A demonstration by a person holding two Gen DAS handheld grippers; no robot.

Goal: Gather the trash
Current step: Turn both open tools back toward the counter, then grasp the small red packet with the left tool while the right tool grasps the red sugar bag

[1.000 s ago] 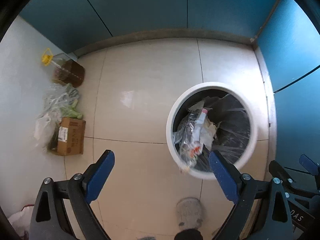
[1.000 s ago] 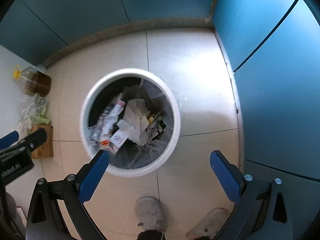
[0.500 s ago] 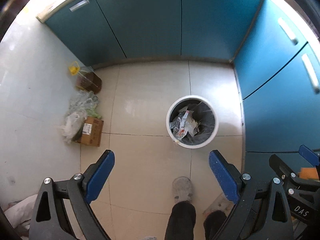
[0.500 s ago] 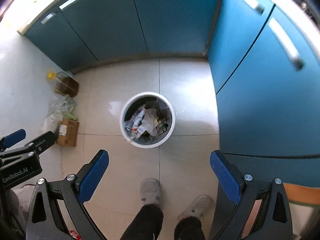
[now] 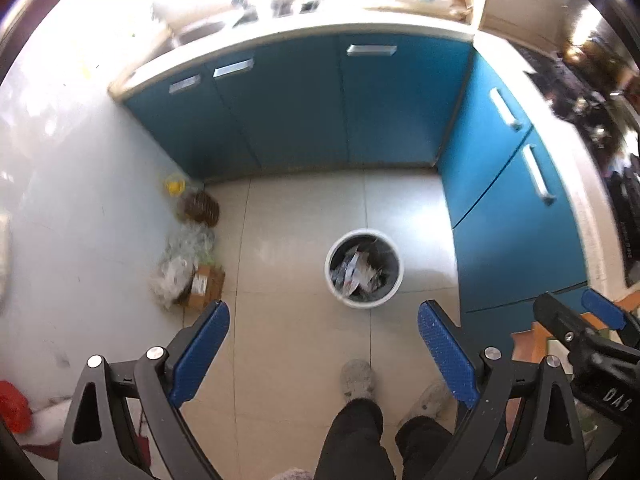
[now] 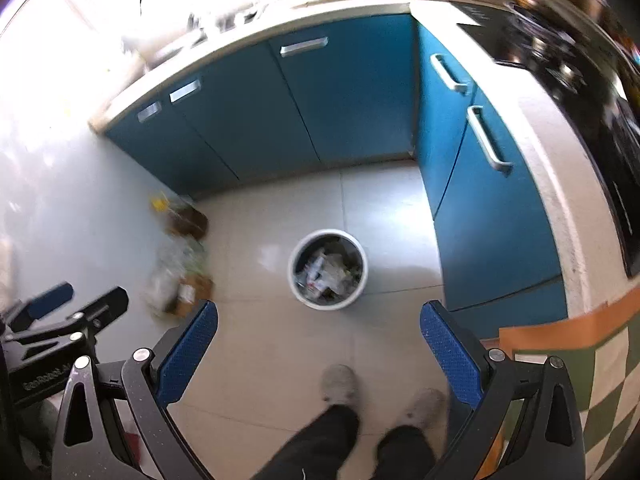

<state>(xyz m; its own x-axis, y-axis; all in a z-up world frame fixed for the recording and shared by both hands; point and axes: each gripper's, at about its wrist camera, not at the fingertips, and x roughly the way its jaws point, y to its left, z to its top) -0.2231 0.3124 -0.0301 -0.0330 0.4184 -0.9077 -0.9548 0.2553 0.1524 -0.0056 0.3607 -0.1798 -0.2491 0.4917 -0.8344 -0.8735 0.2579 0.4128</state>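
A white round trash bin (image 5: 363, 267) lined with a dark bag stands on the tiled floor, far below both grippers; it also shows in the right wrist view (image 6: 327, 269). It holds crumpled wrappers and paper (image 5: 354, 268). My left gripper (image 5: 323, 320) is open and empty, high above the floor. My right gripper (image 6: 318, 322) is open and empty too, at about the same height. Each gripper shows at the edge of the other's view.
Blue cabinets (image 5: 304, 104) line the back and right. By the left wall lie an oil jug (image 5: 196, 206), plastic bags (image 5: 180, 264) and a cardboard box (image 5: 204, 286). The person's feet (image 5: 358, 374) stand below. A checkered cloth (image 6: 580, 380) is at right.
Both grippers have risen far above the bin, which now looks small. The counters, cabinet handles and the person's legs have come into view. Both stay open and empty.
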